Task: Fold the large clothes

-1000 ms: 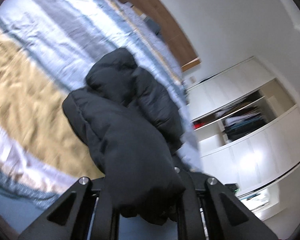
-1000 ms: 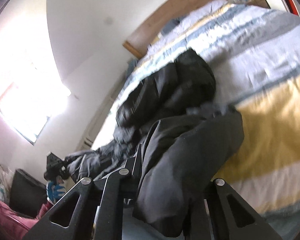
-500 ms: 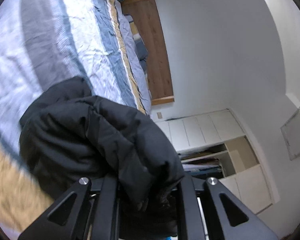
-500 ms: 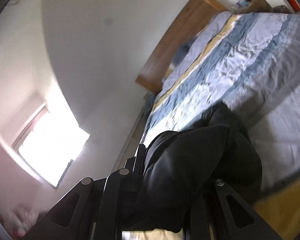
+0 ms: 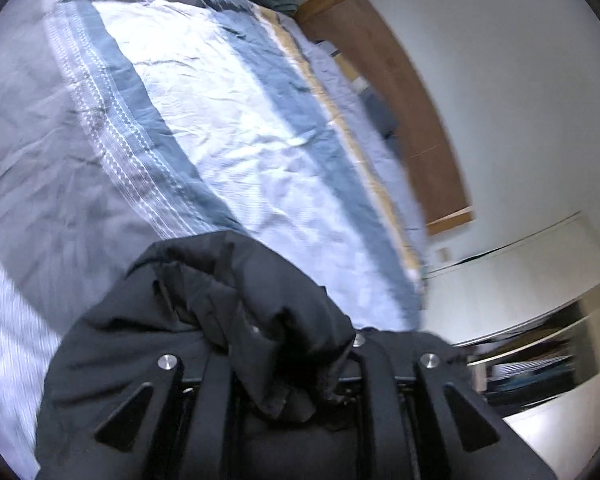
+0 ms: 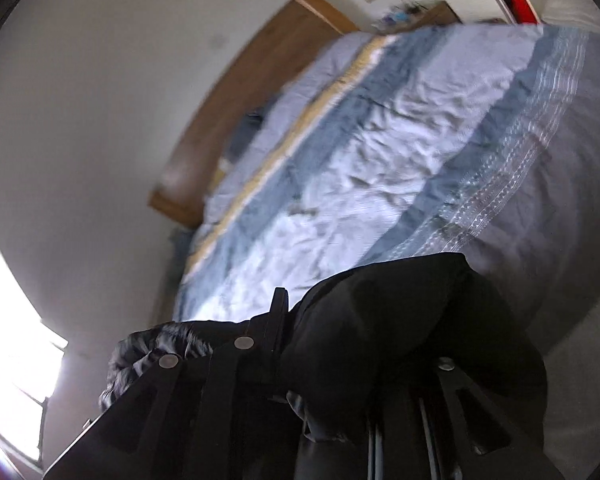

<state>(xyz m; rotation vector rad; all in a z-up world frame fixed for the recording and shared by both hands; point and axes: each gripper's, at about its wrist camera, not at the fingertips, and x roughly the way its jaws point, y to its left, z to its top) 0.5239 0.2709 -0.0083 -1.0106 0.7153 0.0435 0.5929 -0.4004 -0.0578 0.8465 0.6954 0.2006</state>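
The left gripper [image 5: 292,376] has a bunch of the black puffy jacket [image 5: 204,320] between its fingers, and its jaws are opening at this moment, though the cloth still fills the gap between them. The jacket lies heaped over the fingers at 6 o'clock of the left wrist view, above the striped bed cover [image 5: 220,128]. The right gripper [image 6: 360,384] also has the jacket [image 6: 400,320] between its fingers; its jaws are opening too, and the dark fabric hides the pads (so it is not possible to see how much they press). In the right wrist view the jacket sits at 6 o'clock, with the bed cover [image 6: 380,152] beyond it toward 1 o'clock. The wooden headboard [image 5: 400,92] stands toward 2 o'clock in the left view, and white cupboards [image 5: 520,272] at 4 o'clock.
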